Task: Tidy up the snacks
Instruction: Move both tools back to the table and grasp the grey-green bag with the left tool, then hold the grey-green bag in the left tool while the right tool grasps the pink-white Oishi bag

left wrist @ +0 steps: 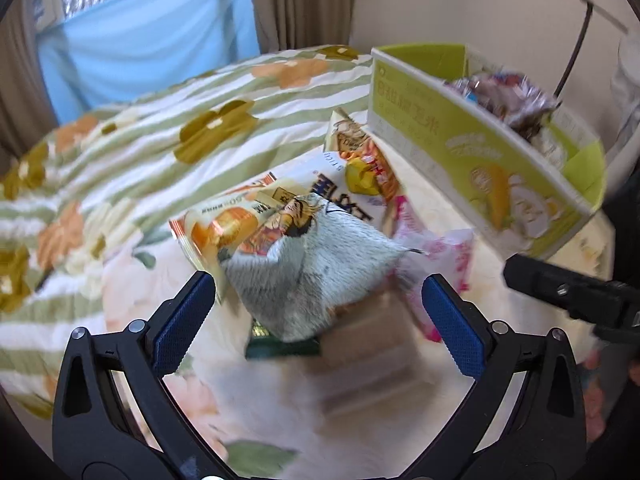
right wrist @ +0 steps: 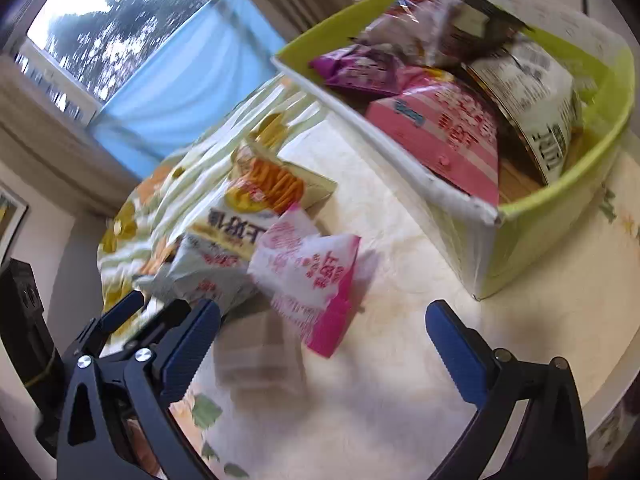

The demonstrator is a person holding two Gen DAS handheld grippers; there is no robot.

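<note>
On bed by green box, pink pkt long axis diagonal, both claws open, empty.

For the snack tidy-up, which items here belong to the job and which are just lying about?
Job:
- green box, already holding packets
- pink-and-white packet
- grey packet
- orange snack bags
- both open tools: left, right

Lying about:
- floral bedspread
- blue curtain

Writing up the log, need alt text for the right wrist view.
The open right tool hovers empty over a pink-and-white snack packet on a floral tablecloth; behind, a green box holds more snack bags.
</note>
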